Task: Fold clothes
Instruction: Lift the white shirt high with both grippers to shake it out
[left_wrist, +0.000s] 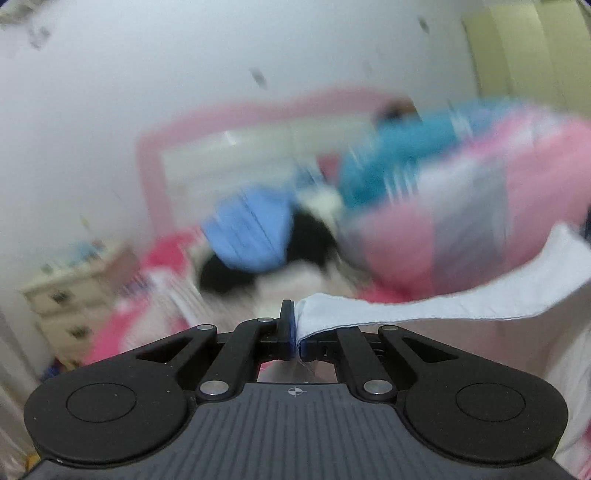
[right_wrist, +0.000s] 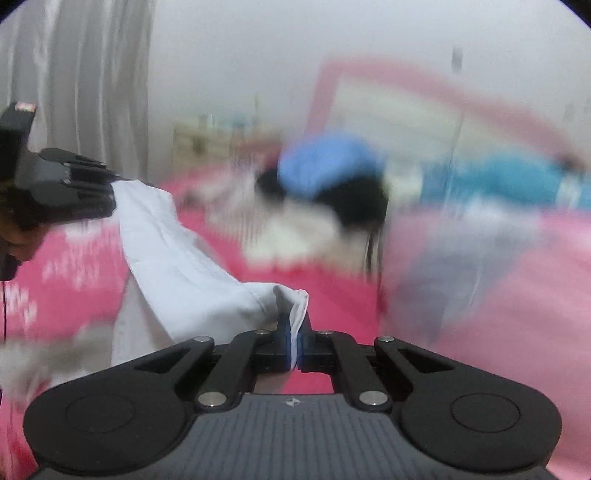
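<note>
- Lifting of a pale garment by two of its edges is the step judged to be in hand; the cloth is seen spanning between the left gripper and the right gripper, raised clear of the pink bed.
- In the left wrist view, the jaws are seen pressed together on a hemmed edge of the garment, which runs off to the right of the frame.
- In the right wrist view, the jaws are likewise closed tight on a bunched corner of the same cloth, which is stretched up to the left, where the other gripper is seen at its far end.
- A heap of other clothes, blue and black among them, is left lying farther back on the bed; a pink and grey bundle lies near it. Both views are heavily blurred, so finer detail cannot be told.
- For the next move, judged from the task, the cloth would need to be drawn taut and level, then laid flat on a free part of the bed so that a fold can be made.
</note>
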